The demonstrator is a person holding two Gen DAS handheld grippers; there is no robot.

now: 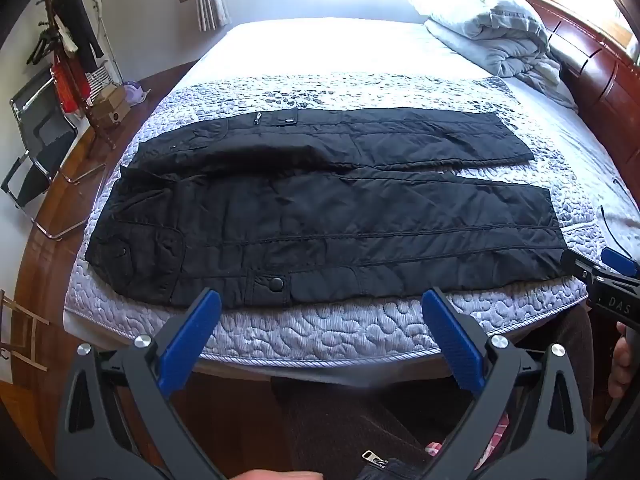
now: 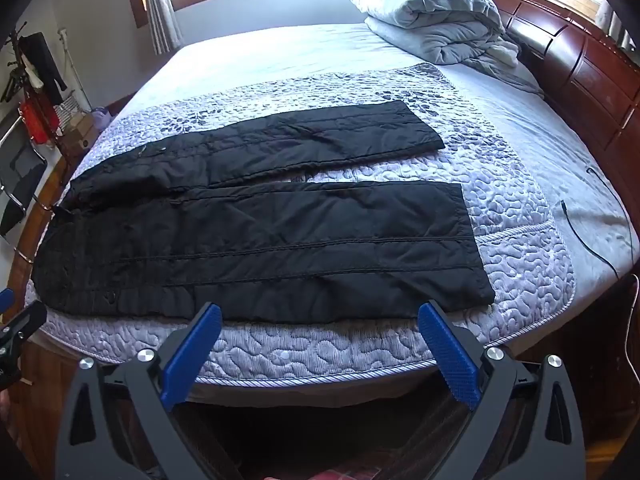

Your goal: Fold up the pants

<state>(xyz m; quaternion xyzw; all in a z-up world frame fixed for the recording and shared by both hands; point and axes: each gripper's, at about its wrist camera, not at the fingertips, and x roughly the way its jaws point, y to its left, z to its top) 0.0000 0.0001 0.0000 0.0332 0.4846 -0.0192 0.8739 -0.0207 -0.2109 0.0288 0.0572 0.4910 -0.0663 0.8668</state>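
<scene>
Pre-fold stage: pants [image 1: 320, 216] flat, unfolded on bed [image 1: 320, 336]; I hold left tongs [image 1: 320, 312] & right tongs [image 2: 318, 322] wide, empty; next, I judge: grip near leg, fold over far leg.

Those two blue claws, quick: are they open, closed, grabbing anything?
Left gripper: open, holding nothing, short of the black pants.
Right gripper: open, holding nothing, also short of the pants.

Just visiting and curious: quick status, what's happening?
Left gripper open, right gripper open, both empty. Black quilted pants flat on grey quilted bed cover, unfolded. Nothing in the way.
</scene>
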